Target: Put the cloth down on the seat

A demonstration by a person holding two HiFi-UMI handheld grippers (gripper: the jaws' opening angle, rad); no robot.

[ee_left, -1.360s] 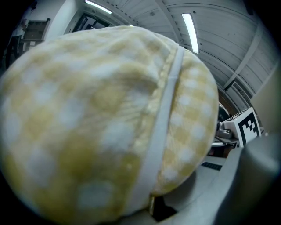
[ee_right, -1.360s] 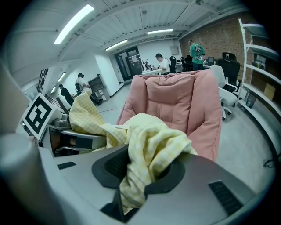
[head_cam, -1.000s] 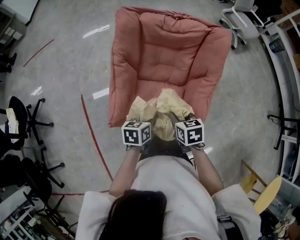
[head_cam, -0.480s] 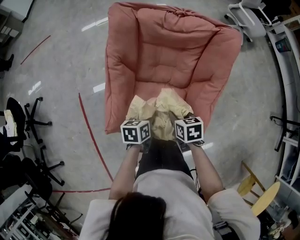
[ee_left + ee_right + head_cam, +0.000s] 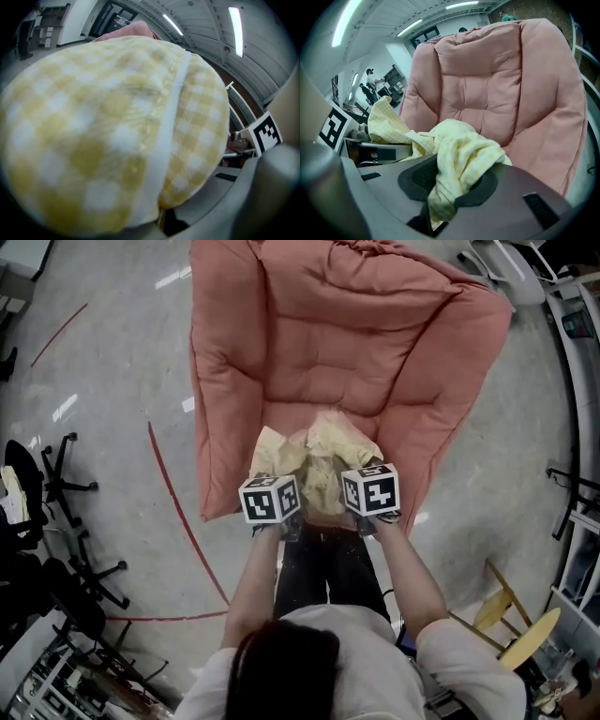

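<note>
A yellow-checked cloth [image 5: 315, 457] hangs bunched between my two grippers, just over the front edge of the pink padded seat [image 5: 347, 343]. My left gripper [image 5: 272, 502] is shut on the cloth's left part. In the left gripper view the cloth [image 5: 117, 131] fills nearly the whole picture and hides the jaws. My right gripper [image 5: 449, 190] is shut on the cloth [image 5: 461, 152], which spills out over its jaws. Beyond it the seat [image 5: 492, 89] rises close ahead. In the head view the marker cubes hide both grippers' fingertips.
Black office chairs [image 5: 52, 521] stand on the grey floor at the left. A red line [image 5: 178, 512] curves along the floor beside the seat. A yellow wooden chair [image 5: 520, 629] is at the lower right, shelving [image 5: 577, 521] at the right edge. People [image 5: 370, 82] stand far off.
Both grippers have sunk with the cloth toward the seat's front edge. The seat now looms larger and nearer in the head view. The grip on the cloth looks unchanged.
</note>
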